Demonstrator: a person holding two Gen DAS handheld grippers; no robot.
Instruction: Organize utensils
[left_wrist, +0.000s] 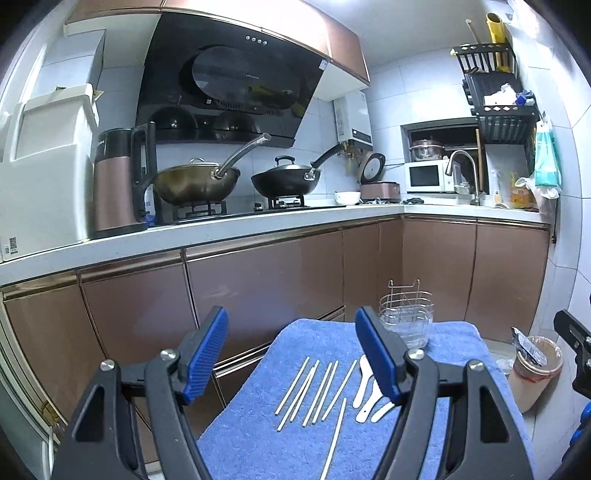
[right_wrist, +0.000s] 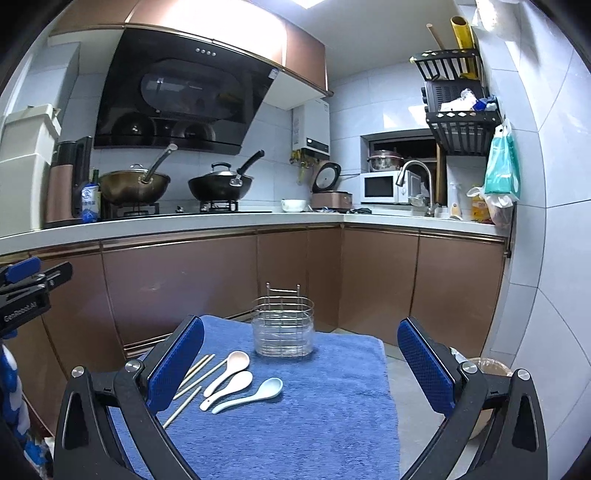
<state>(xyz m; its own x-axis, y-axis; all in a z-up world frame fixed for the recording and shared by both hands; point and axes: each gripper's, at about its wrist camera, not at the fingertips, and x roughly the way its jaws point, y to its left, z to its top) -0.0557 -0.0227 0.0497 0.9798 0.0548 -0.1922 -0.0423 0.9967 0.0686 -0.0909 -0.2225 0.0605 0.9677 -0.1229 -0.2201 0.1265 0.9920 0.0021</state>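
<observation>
Spread wide and empty, the left gripper, low in the left wrist view, blue ribbed pads well apart above the near end of a blue towel. Between and just beyond those pads — a loose row of pale chopsticks, roughly parallel, slanting toward the upper right of the frame, one more stick lying lower and apart, running toward the bottom edge. Just right of the row, three white spoons, partly hidden behind the right-hand pad. Further up the towel, right of centre, a wire utensil holder with a clear plastic cup-like base, upright, nothing seen inside. Likewise open with nothing held, the right gripper, low in the right wrist view, blue pads at either side of the frame's lower half. Lying left of centre between those pads, the three spoons: two white, the lowest one pale bluish, bowls toward the upper right, handles toward the lower left, fanned close together and touching or nearly so. Left of them, a few chopsticks, mostly covered by the left-hand pad. Above the spoons at the towel's far edge, near the frame's centre, the holder, apart from both spoons and pads. Far right in the left wrist view, a bin on the floor beside the towel.
</observation>
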